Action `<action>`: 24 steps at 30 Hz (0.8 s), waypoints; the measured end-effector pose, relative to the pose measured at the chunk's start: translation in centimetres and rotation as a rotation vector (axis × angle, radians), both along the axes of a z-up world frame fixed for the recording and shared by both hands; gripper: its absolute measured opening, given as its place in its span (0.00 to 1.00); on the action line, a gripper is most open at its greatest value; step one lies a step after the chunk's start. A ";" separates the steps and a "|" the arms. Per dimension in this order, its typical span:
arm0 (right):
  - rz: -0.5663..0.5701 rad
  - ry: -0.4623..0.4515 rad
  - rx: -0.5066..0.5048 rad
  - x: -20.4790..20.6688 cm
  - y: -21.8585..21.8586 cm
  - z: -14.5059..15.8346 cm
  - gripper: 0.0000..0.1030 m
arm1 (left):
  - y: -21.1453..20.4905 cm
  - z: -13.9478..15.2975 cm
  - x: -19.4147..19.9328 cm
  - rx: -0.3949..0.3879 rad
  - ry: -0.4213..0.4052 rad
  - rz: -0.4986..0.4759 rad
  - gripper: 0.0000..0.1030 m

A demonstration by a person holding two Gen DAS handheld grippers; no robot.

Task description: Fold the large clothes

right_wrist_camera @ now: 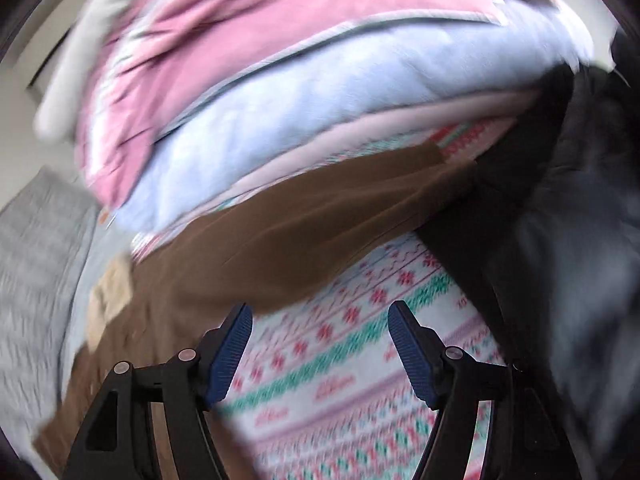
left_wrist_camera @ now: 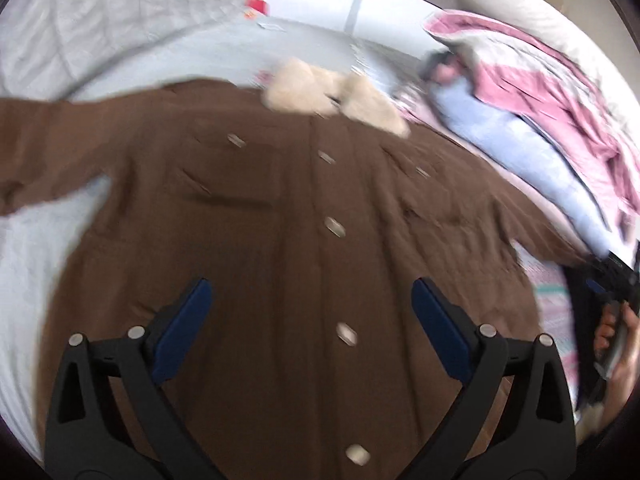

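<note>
A large brown coat [left_wrist_camera: 256, 216] lies spread flat on a pale bed, front up, with a row of light buttons [left_wrist_camera: 335, 227] down the middle and a cream fleece collar [left_wrist_camera: 332, 96] at the far end. Its sleeves stretch out left and right. My left gripper [left_wrist_camera: 310, 312] is open and empty, hovering above the coat's lower front. My right gripper [right_wrist_camera: 320, 334] is open and empty, just below the coat's right sleeve [right_wrist_camera: 304, 216], above a patterned blanket [right_wrist_camera: 344, 376]. The right gripper and the hand holding it show at the right edge of the left wrist view [left_wrist_camera: 612, 292].
A pile of bedding lies right of the coat: a pink and white quilt [left_wrist_camera: 560, 92], a light blue blanket [right_wrist_camera: 248, 132] and dark clothing [right_wrist_camera: 560, 200]. A quilted white cover [left_wrist_camera: 100, 20] lies at the far left. A red item [left_wrist_camera: 258, 5] sits at the far bed edge.
</note>
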State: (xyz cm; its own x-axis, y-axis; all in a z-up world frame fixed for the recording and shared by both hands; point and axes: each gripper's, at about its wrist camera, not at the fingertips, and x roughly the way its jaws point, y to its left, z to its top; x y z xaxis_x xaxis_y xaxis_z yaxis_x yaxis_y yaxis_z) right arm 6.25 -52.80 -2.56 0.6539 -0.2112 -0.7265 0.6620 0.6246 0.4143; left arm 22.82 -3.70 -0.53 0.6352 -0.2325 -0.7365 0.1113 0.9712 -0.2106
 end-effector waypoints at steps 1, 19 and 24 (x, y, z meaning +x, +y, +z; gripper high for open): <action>-0.030 0.013 0.013 0.5 -0.7 -0.6 0.69 | 0.2 0.1 0.2 0.007 -0.002 0.011 0.97; -0.215 -0.075 -0.104 4.3 -7.5 -1.2 0.06 | 2.0 -3.2 5.7 -0.065 0.142 0.102 0.97; -0.160 -0.196 -0.295 3.6 -5.0 5.1 0.05 | 2.1 -3.2 6.4 -0.071 0.141 0.108 0.97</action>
State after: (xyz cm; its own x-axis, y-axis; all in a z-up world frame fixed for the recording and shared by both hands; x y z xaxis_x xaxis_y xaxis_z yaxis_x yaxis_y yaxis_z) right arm 9.82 -57.76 2.58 0.7162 -0.5028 -0.4839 0.6867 0.6313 0.3603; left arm 29.21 -1.60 -3.73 0.5512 -0.2235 -0.8039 -0.0282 0.9579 -0.2856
